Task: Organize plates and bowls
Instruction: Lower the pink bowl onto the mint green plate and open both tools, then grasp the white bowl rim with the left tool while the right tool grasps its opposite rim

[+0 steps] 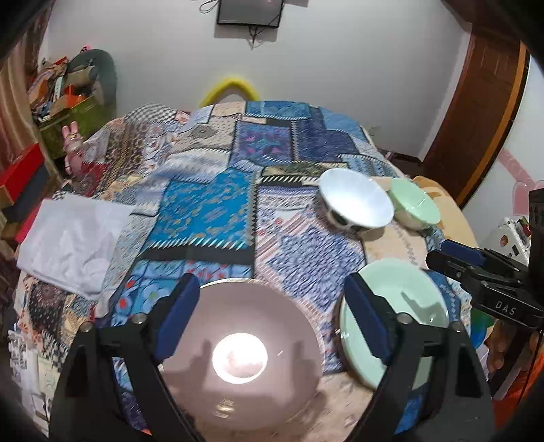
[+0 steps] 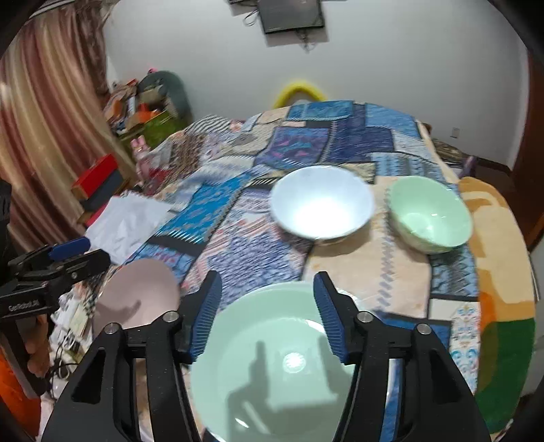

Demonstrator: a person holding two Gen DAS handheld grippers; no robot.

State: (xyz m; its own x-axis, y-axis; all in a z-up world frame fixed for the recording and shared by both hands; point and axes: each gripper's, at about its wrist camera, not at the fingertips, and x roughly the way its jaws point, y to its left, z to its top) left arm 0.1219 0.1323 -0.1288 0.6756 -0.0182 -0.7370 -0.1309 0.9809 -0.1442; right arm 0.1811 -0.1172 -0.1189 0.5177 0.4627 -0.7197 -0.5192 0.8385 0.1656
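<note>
patchwork bed point(image 1: 210, 210) | pink plate point(image 1: 244, 340) – left gripper point(image 1: 272, 319) open above – green plate point(image 2: 272, 367)

Glossy glazed pink plate point(image 1: 244, 326), green plate point(image 2: 272, 367); soft printed cloth bedcover point(image 1: 210, 190); matt black plastic fingers point(image 2: 204, 306).

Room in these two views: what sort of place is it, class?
Probably a bedroom at home: a patchwork quilt covers what looks like a bed, a curtain hangs beside it, and a screen is on the wall.
</note>
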